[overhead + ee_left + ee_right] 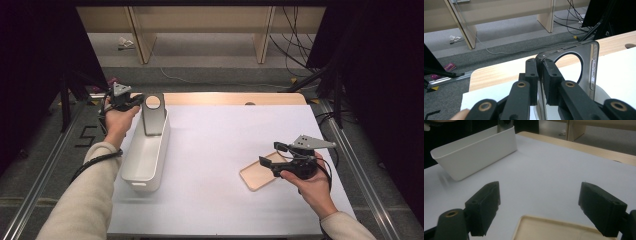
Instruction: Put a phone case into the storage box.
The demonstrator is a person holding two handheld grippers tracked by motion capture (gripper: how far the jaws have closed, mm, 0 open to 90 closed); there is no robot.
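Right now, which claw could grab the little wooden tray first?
Probably the right claw: it is open and hovers over the wooden tray. The left claw is shut on the grey holder at the white bin.

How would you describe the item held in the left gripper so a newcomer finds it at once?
Start at the long white bin on the table's left side. At its far end, a flat dark grey metallic plate stands upright, pinched by the left gripper. A large round hole near its top sets it apart.

Wooden bench (280, 98) under a white sheet (220, 150), white bin (145, 155) at left, tan tray (257, 172) at right
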